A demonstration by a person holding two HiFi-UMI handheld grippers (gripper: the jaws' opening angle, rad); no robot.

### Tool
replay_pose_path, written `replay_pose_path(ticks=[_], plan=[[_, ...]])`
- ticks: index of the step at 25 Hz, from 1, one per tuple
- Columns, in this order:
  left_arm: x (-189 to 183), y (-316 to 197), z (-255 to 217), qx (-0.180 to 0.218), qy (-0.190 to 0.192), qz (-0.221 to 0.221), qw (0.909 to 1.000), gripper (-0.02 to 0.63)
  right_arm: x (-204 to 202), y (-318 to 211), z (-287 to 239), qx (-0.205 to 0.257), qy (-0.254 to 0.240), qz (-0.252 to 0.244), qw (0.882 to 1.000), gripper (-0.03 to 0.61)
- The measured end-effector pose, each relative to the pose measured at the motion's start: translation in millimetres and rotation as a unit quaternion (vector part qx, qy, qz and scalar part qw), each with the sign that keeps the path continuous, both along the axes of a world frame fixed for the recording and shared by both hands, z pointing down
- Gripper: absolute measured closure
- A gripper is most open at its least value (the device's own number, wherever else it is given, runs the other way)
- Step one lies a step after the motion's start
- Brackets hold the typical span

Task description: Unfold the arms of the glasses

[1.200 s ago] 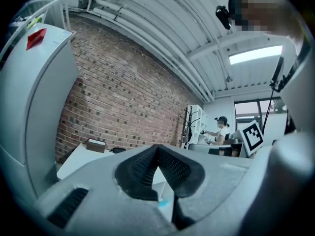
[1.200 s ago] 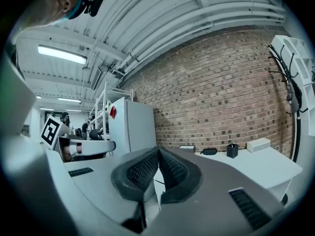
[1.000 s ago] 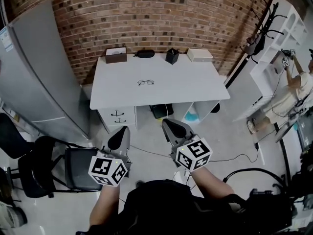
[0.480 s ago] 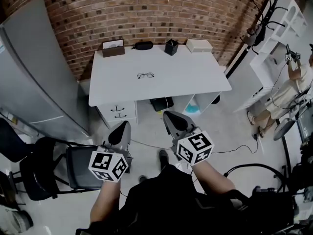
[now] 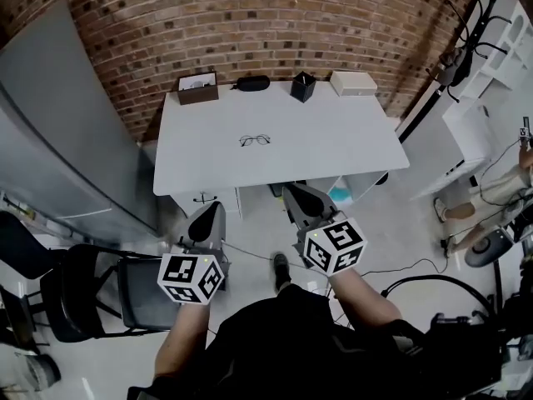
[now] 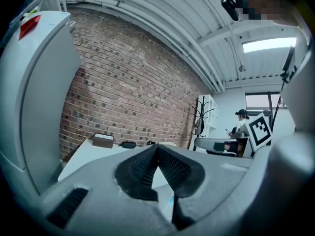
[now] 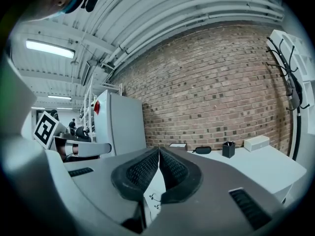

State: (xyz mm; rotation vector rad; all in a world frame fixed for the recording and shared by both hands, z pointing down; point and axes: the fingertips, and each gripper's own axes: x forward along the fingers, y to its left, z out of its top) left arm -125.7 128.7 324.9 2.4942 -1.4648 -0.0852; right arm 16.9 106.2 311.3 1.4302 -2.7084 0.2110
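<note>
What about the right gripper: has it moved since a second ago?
Yes. The right gripper has moved forward, toward the white table; its tip now sits close to the table's front edge.

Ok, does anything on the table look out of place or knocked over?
Nothing stands out. The glasses lie in the middle of the table; brown box, case, cup and white box line its back edge.

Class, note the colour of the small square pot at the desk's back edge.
The pot is black; the head view shows it best.
</note>
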Motion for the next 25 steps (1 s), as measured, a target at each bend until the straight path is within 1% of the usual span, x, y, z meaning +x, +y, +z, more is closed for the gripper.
replay_pose_path(ticks=[9,10,13,15,18,22,25], plan=[[22.5,-82.0,15.0,-0.033,-0.012,-0.023,0.9991,0.606,25.9,-79.0,11.9,-0.021,0.001,-0.019,1.0,0.569],[23.6,-90.2,16.8,-0.036,-0.019,-0.029,0.9987,0.606,29.2,-87.1,13.3,-0.022,-0.001,-0.021,1.0,0.569],[26.7,-113.6,21.5,-0.04,-0.055,-0.048,0.9965,0.606,41.3,-112.0,15.4,-0.024,-0.01,-0.024,0.999,0.569],[32.4,-127.4,23.8,-0.053,-0.058,-0.051,0.9956,0.606,50.7,-127.6,16.3,-0.028,-0.012,-0.028,0.999,0.569],[46.8,-149.0,27.1,-0.07,-0.058,-0.055,0.9943,0.606,66.7,-151.0,17.7,-0.033,-0.012,-0.033,0.999,0.569],[74.1,-172.9,27.3,-0.07,-0.085,-0.049,0.9927,0.606,84.5,-173.7,23.1,-0.04,-0.014,-0.046,0.998,0.568],[88.1,-189.1,28.1,-0.074,-0.08,-0.05,0.9928,0.606,93.2,-188.7,27.5,-0.042,-0.012,-0.063,0.997,0.569]])
